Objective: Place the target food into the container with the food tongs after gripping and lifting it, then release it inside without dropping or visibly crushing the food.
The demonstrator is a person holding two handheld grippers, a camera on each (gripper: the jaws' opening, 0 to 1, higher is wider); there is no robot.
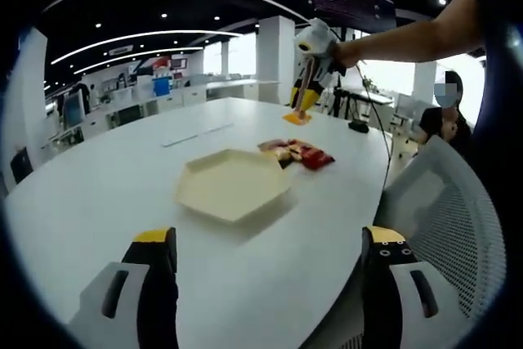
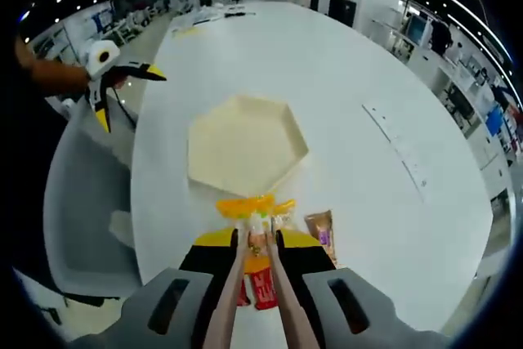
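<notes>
A cream hexagonal container [image 1: 231,184] lies on the white table [image 1: 98,202], straight ahead of my left gripper [image 1: 270,239], whose jaws stand wide open and hold nothing. Food packets [image 1: 296,153], red and brown, lie just beyond the container. My right gripper [image 2: 257,243] is shut on the wooden handles of the food tongs [image 2: 249,206]. The tongs' orange-yellow tips hover over the near edge of the container [image 2: 245,153], with a red packet [image 2: 261,288] and a brown packet [image 2: 320,226] below them. I cannot tell if the tips hold food.
A grey mesh chair [image 1: 445,226] stands at the table's edge beside my left gripper [image 2: 131,102]. A person's arm [image 1: 409,38] carries my right gripper [image 1: 304,100] above the far packets. A seated person [image 1: 445,116] and a cable [image 1: 384,145] are at the table's far side.
</notes>
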